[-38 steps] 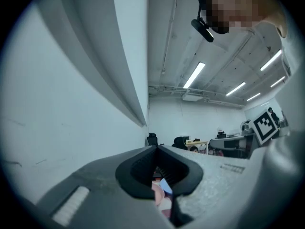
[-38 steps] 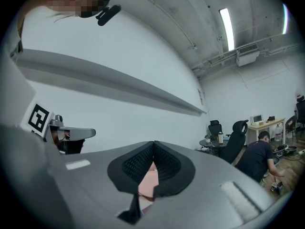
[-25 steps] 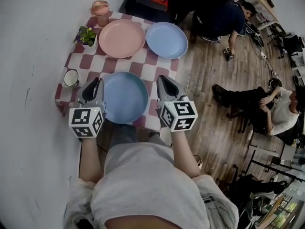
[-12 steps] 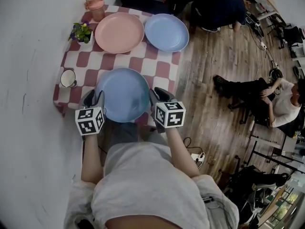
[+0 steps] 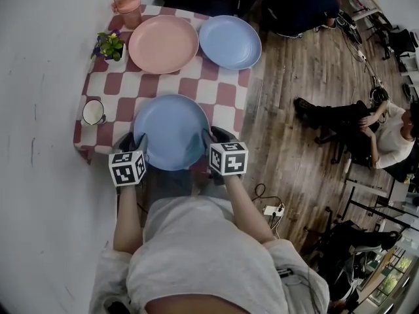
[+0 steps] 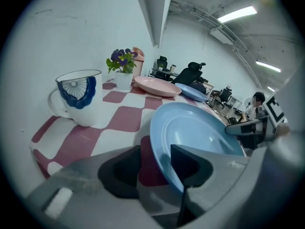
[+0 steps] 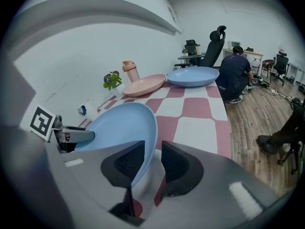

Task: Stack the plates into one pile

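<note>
Astride the near plate, both grippers slope, jaws just opened.

Bright even light, fisheye-warped edges

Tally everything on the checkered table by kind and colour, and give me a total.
Blue plates: 2, the near blue plate and the far blue plate
pink plate: 1
mug: 1
potted plant: 1
pink lidded cup: 1
Total: 6
</note>
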